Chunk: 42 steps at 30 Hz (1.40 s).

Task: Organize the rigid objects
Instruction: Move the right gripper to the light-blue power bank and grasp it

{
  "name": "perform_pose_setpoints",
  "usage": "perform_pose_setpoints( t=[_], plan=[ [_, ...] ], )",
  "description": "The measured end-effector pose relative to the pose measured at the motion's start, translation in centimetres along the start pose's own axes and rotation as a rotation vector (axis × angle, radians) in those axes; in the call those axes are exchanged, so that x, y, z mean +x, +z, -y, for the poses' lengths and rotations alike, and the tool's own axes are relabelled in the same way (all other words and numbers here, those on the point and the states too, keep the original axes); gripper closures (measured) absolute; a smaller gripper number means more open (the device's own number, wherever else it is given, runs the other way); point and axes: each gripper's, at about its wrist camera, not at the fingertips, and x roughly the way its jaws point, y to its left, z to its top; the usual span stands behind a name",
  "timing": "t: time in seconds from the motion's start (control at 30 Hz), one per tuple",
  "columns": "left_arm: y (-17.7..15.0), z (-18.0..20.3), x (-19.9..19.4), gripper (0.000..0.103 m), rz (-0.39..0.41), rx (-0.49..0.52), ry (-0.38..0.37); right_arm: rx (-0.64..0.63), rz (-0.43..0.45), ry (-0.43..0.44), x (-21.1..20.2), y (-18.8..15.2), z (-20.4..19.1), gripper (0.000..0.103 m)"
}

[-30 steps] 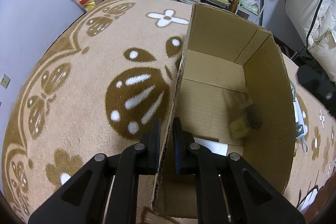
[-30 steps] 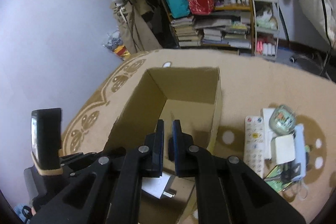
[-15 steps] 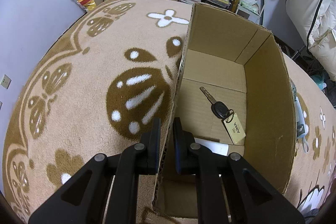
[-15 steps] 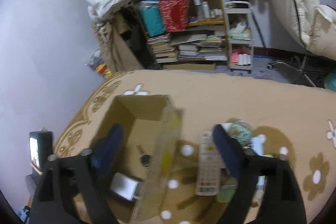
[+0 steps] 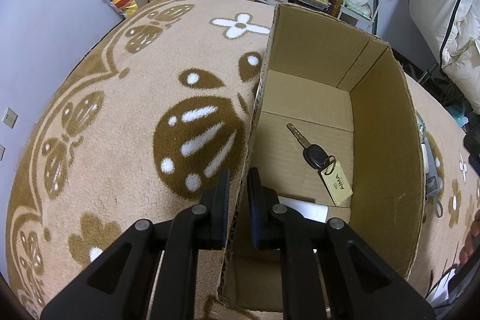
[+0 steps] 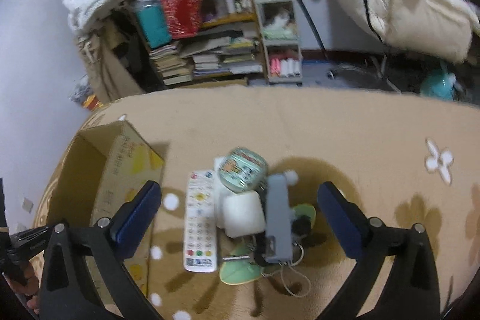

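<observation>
A thick, fuzzy tan blanket (image 5: 126, 122) with brown beetle shapes and white flowers covers the whole work surface; its pile is soft and matted. On it stands an open cardboard box (image 5: 387, 158), plain brown, corrugated at its cut edges, with tall straight walls and a flat floor of folded flaps. Inside the box lies a metal key (image 5: 313, 150) with a black plastic head, joined by a ring to a flat, cream-yellow rectangular tag (image 5: 337, 185) with dark lettering. A white flat piece (image 5: 303, 210) shows at the near end of the floor, partly hidden; what it is cannot be told.

The left gripper (image 5: 238, 209) is clamped on the box's near-left wall, one black finger outside and one inside, pinching the cardboard edge.

In the right wrist view the box (image 6: 120, 170) sits to the left, and just beside it on the blanket is a close cluster of hard things: a long white remote (image 6: 200, 225) with rows of small coloured buttons, a long grey bar-shaped device (image 6: 277, 218) with a cord at its near end, a white rounded block (image 6: 243, 213), and a round, domed tin (image 6: 243, 171) with a printed pale green lid. These touch or overlap one another, and a pale green flat thing (image 6: 240, 273) lies under them.

The right gripper (image 6: 240, 215) hangs above this cluster with its dark blue pads spread wide, gripping nothing.
</observation>
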Motion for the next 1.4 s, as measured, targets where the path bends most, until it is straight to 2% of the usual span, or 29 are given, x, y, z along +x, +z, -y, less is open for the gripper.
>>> perform_pose_setpoints(
  t=[0.13,0.43,0.6,0.73,0.77,0.8,0.87,1.0,1.13,1.23,1.33,1.4],
  plan=[
    [-0.1,0.2,-0.1,0.091,-0.001,0.006,0.007,0.038,-0.028,0.001,1.4,-0.8,1.5,0.000],
    [-0.1,0.2,-0.1,0.091,0.000,0.010,0.012,0.040,-0.037,-0.081,3.4,-1.5,3.1,0.000],
    [0.0,0.1,-0.1,0.092,0.000,0.014,0.015,0.109,-0.078,-0.050,4.9,-1.8,4.6,0.001],
    [0.0,0.2,-0.1,0.092,-0.002,0.009,0.014,0.115,-0.103,-0.066,6.2,-2.5,5.0,0.010],
    [0.0,0.2,0.0,0.092,-0.002,0.010,0.016,0.112,-0.111,-0.071,6.4,-2.6,5.0,0.014],
    [0.0,0.2,0.0,0.092,-0.002,0.013,0.019,0.107,-0.118,-0.080,6.7,-2.8,5.0,0.023],
    [0.0,0.2,-0.1,0.092,-0.002,0.014,0.020,0.125,-0.116,-0.065,6.8,-2.9,5.4,0.029],
    [0.0,0.2,-0.1,0.092,-0.002,0.015,0.021,0.136,-0.124,-0.058,6.9,-2.8,5.8,0.032],
    [0.0,0.4,-0.1,0.091,0.000,0.022,0.028,0.088,-0.126,-0.080,6.9,-2.5,5.1,0.033],
    [0.1,0.4,-0.1,0.091,-0.002,0.021,0.027,0.058,-0.143,-0.081,7.2,-2.5,4.6,0.037],
    [0.1,0.3,-0.2,0.091,-0.002,0.016,0.025,0.043,-0.125,-0.090,7.1,-2.7,4.2,0.049],
    [0.1,0.4,-0.2,0.091,-0.002,0.018,0.026,0.023,-0.107,-0.098,6.9,-2.7,3.8,0.066]
  ],
)
